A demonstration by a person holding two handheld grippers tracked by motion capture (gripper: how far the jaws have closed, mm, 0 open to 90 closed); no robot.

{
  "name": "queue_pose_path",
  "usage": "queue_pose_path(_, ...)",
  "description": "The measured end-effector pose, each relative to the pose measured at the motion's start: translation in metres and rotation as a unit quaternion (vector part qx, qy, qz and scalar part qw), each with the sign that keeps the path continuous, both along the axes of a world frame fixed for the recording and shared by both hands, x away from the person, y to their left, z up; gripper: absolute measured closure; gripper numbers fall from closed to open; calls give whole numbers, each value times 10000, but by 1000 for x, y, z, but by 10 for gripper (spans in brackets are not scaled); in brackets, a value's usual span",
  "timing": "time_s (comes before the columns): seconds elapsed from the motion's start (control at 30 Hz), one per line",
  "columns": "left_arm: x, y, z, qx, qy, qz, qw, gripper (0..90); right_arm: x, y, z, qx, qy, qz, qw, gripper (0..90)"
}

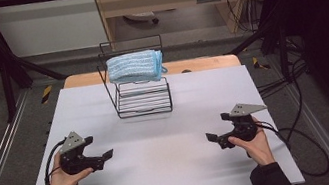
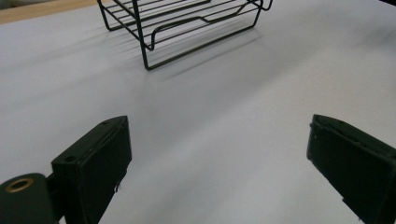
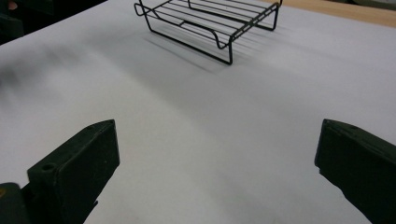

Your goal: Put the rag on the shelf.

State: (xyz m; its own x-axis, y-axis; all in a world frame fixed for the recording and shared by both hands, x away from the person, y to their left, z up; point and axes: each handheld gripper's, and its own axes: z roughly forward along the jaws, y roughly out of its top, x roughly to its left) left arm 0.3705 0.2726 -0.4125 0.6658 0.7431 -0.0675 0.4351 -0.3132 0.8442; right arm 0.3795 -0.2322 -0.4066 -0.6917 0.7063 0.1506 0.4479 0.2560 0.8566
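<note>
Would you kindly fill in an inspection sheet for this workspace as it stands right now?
Surface: white table top, bare in front; a wooden edge shows behind it.
Job's things: folded blue towel on the upper tier of the black wire rack; lower tier empty.
Clutter: nothing seen.
Grippers: left gripper and right gripper both open, hand-held low over the near table, holding nothing.
Cables: one black cable trails from the left gripper, another loops off the right table edge.
Surroundings: dark frame posts, grey floor, wooden furniture behind.
</note>
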Motion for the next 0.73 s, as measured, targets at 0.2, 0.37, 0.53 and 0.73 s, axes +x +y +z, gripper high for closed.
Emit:
queue_pose_path(0.2,-5,7,-12,82,68,42,9999,69,-7,-15,-17,-20,138,-44,9999,7)
queue_pose_path(0.37,-9,9,-22,90,112,30,9999,69,-14,-25,-29,-109,279,-103,9995,7)
queue_pose_path(0.53,-12,8,-29,215,167,-52,9996,69,-18,-31,-32,-66,315,-164,9993,7)
queue_pose_path(0.73,-13,7,-31,195,194,-84,9996,69,-18,-32,-34,-102,318,-174,9993,7)
